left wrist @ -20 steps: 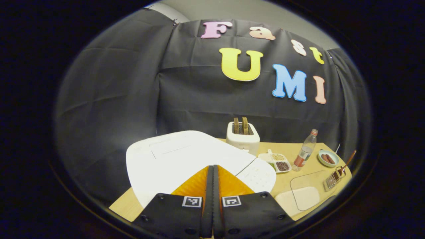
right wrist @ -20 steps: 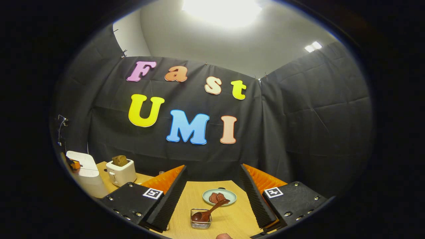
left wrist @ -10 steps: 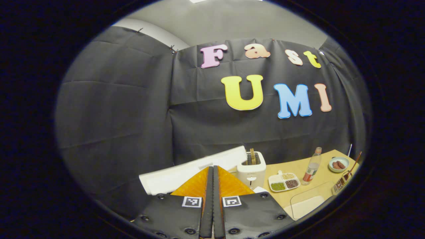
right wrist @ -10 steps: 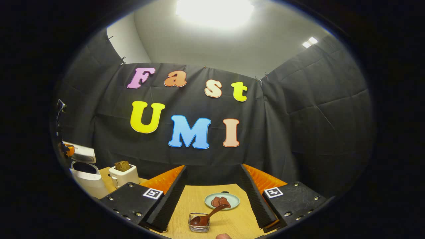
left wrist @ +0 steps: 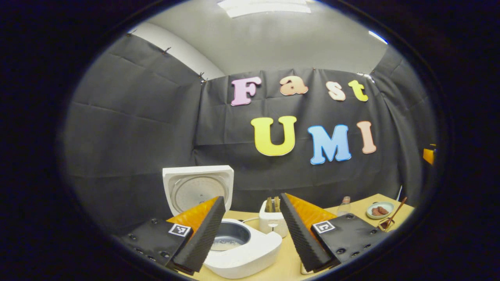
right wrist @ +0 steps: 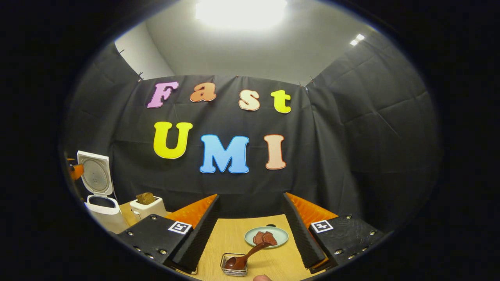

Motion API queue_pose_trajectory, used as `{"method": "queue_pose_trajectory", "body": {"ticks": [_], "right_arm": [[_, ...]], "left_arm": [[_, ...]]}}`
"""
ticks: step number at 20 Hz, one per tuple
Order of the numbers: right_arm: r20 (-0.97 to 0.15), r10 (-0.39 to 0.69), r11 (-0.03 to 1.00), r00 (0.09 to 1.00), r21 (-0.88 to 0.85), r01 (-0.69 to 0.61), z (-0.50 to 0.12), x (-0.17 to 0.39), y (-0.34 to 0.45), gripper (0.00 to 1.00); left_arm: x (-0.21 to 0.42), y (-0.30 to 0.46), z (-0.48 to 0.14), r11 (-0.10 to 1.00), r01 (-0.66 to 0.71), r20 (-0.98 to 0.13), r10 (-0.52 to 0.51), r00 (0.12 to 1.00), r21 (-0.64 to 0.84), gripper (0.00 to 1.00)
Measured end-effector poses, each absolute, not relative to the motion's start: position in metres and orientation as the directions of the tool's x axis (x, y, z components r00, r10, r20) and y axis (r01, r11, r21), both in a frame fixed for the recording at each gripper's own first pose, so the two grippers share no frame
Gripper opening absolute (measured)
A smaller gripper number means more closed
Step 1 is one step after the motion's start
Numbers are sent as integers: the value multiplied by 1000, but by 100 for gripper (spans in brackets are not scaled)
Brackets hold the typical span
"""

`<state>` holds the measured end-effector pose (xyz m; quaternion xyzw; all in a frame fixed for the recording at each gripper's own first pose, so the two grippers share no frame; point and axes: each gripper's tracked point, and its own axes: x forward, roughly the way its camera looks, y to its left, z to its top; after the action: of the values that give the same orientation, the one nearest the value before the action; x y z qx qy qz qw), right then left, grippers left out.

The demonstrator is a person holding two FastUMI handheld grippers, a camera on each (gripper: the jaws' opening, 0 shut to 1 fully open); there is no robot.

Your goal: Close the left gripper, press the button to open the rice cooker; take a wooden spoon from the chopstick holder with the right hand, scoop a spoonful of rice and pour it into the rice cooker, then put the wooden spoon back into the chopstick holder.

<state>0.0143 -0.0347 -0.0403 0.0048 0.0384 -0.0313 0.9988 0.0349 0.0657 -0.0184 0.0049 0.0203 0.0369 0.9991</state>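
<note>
Toaster (left wrist: pixel 272 222) beside rice cooker (left wrist: pixel 238 248)

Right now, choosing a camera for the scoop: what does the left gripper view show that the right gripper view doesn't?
Left gripper view: a look down into the open rice cooker, plus a bottle. Right gripper view: the wooden spoon lying in the chopstick holder, close ahead of the open right gripper. Shared: raised lid, toaster, plate.

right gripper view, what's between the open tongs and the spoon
Only bare table. In the right gripper view the spoon sits in its holder, between the right tongs.
</note>
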Motion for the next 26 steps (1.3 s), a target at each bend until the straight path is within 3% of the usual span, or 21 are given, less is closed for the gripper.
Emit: {"method": "queue_pose_trajectory", "body": {"ticks": [10,19,26], "right_arm": [[-251,-26,997,968,64,43,-118,45,-38,95],[-415,-54,994,908,64,88,-197,66,-52,95],[-551,-19,975,834,174,137,-257,66,-48,95]], "left_arm": [[0,59,33,996,-91,42,91,995,0,98],[-25,78,44,989,-144,39,143,989,39,98],[-35,92,46,980,-194,23,193,981,41,98]]}}
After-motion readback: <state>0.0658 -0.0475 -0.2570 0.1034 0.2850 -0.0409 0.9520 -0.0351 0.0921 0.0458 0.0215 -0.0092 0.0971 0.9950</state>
